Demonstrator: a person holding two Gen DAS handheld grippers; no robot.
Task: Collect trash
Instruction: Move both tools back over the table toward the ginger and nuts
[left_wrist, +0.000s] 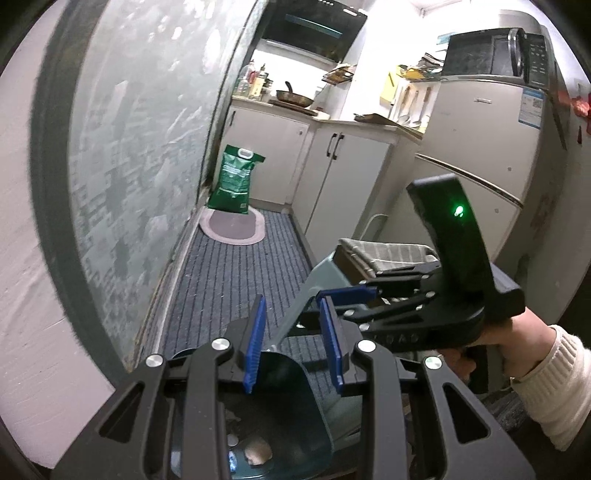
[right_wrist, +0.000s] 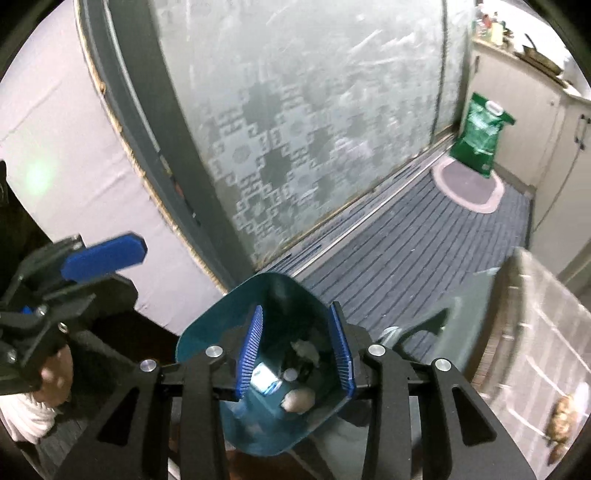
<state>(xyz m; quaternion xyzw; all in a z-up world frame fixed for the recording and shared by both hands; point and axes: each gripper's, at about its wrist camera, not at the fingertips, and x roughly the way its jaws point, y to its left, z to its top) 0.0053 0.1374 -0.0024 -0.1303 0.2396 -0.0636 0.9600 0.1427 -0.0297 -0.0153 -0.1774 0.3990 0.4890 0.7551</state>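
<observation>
Left wrist: left gripper jaws spread, teal dustpan below them holding trash. Right gripper ahead-right, jaw gap unclear. Green bag far ahead; its print unreadable.
Right wrist: right gripper jaws spread, straddling the dustpan, no contact visible. Trash blurred.

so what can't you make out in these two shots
- Trash in the dustpan: small and partly behind the right gripper fingers; kinds unclear.
- Dustpan in the left view: mostly hidden under the left gripper.
- Brown item on the cloth: blurred, near the edge.
- Fridge label: too small.
</observation>
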